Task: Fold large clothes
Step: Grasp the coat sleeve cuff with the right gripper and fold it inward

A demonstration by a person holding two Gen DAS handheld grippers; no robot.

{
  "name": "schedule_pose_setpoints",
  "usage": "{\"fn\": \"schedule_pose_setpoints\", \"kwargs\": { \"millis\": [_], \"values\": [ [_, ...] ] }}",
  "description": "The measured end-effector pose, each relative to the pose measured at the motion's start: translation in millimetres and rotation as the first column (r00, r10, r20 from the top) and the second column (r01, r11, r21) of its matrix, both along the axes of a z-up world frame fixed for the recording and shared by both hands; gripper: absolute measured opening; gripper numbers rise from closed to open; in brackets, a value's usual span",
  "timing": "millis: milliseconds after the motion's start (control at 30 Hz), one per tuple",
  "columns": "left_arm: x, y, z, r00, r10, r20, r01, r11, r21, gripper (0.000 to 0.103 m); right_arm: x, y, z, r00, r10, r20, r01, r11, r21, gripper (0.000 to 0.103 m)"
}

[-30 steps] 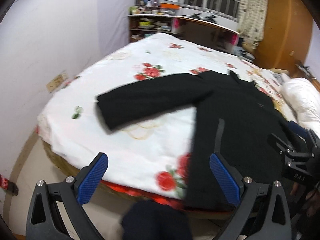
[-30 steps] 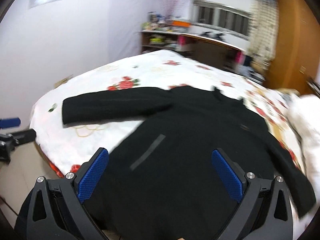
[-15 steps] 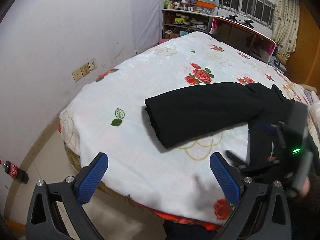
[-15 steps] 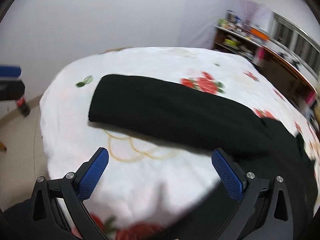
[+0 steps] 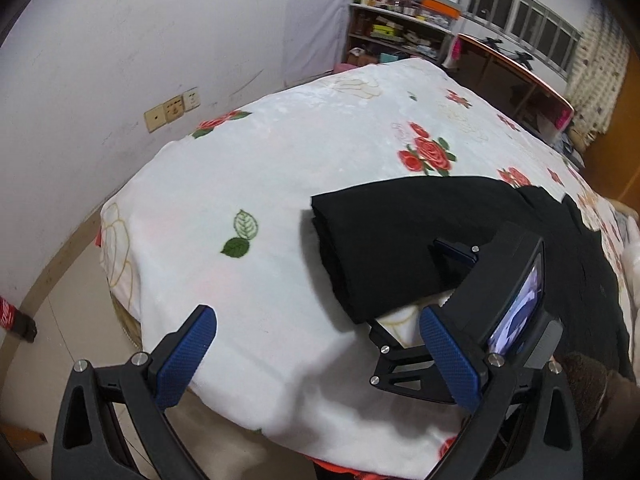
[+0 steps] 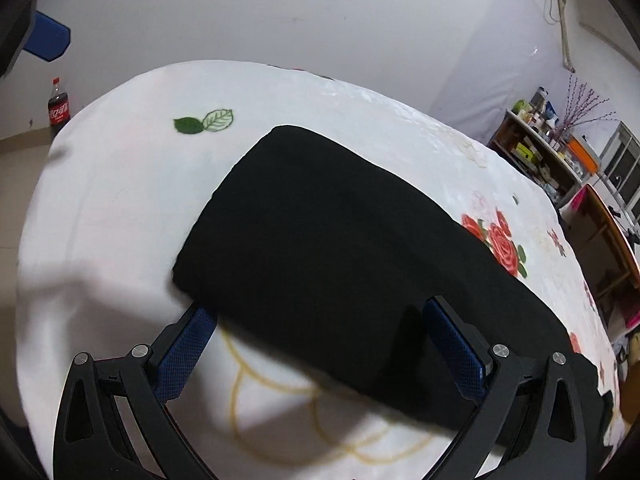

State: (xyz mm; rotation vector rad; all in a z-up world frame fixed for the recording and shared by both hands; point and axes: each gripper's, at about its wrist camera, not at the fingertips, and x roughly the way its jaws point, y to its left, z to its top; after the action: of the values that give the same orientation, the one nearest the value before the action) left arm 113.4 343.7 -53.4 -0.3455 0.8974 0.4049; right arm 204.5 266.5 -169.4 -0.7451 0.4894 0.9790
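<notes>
On the floral bedspread (image 6: 120,208), the black coat's sleeve (image 6: 320,248) points cuff-first toward the cola bottle (image 6: 59,107); my right gripper (image 6: 320,344) straddles its edge wide open, my left gripper (image 5: 316,356) gapes empty.

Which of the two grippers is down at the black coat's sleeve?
The right gripper: its open blue-padded fingers straddle the black coat sleeve near the cuff. The left gripper hangs open over bare white floral bedspread.

Left gripper (image 5: 316,354): black frame with triangular cut-outs, silver screws.
Right gripper (image 6: 320,346): same black frame; a small lit screen on its body.
Pads (image 5: 448,362): blue, dotted texture.
Sleeve (image 5: 580,380): dark brown, fuzzy.
</notes>
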Motion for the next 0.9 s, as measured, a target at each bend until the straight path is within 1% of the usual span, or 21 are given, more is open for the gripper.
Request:
{"fn": "schedule_pose_setpoints", "kwargs": {
  "millis": [33, 67, 133, 200, 267, 400, 467, 567, 700, 800, 900],
  "values": [
    [-0.6, 2.2, 0.1, 1.000, 0.005, 0.007, -0.005, 1.000, -0.013, 0.103, 1.8, 2.0, -1.2, 1.000, 0.010, -0.009, -0.010, 1.000, 0.005, 0.100],
    [-1.4, 4.5, 0.7, 1.000, 0.008, 0.010, -0.008, 1.000, -0.020, 0.103, 4.6, 6.2, -3.0, 1.000, 0.015, -0.017, -0.015, 1.000, 0.009, 0.091],
    [-3.3, 6.7, 2.6, 1.000, 0.020, 0.010, -0.020, 1.000, 0.001, 0.103, 9.9, 5.8, -4.7, 1.000, 0.008, -0.019, -0.008, 1.000, 0.012, 0.079],
    [-4.4, 10.6, 3.1, 1.000, 0.029, 0.009, -0.029, 1.000, 0.005, 0.103, 12.3, 7.9, -4.5, 1.000, 0.009, -0.029, -0.008, 1.000, 0.023, 0.075],
    [-5.2, 13.5, 3.1, 0.999, 0.039, 0.007, -0.039, 0.999, 0.007, 0.103, 9.9, 7.9, -2.1, 0.999, 0.012, -0.032, -0.011, 0.999, 0.030, 0.057],
    [-6.2, 15.9, 3.0, 0.999, 0.054, 0.004, -0.054, 0.999, 0.005, 0.103, 11.0, 6.7, 2.9, 0.999, 0.010, -0.044, -0.008, 0.999, 0.046, 0.040],
    [-6.9, 15.7, 3.5, 0.999, 0.052, 0.005, -0.052, 0.999, 0.007, 0.103, 13.3, 4.8, 5.4, 0.998, -0.002, -0.064, 0.006, 0.998, 0.057, 0.034],
    [-6.7, 15.6, 4.0, 0.999, 0.048, 0.008, -0.048, 0.999, 0.003, 0.103, 16.4, 4.8, 7.4, 0.997, -0.010, -0.081, 0.014, 0.999, 0.051, 0.029],
    [-4.7, 14.9, 4.4, 0.999, 0.043, 0.009, -0.043, 0.999, 0.007, 0.103, 20.3, 2.8, 12.3, 0.995, -0.020, -0.099, 0.026, 0.998, 0.059, 0.026],
    [-4.1, 15.8, 3.1, 0.999, 0.043, 0.008, -0.043, 0.999, 0.004, 0.103, 27.8, -3.6, 20.6, 0.987, -0.049, -0.150, 0.062, 0.994, 0.087, 0.023],
    [-0.1, 13.1, 5.2, 0.999, 0.039, 0.006, -0.039, 0.999, 0.027, 0.103, 35.7, -15.7, 37.6, 0.979, -0.074, -0.191, 0.101, 0.986, 0.136, 0.022]
  ]
}}
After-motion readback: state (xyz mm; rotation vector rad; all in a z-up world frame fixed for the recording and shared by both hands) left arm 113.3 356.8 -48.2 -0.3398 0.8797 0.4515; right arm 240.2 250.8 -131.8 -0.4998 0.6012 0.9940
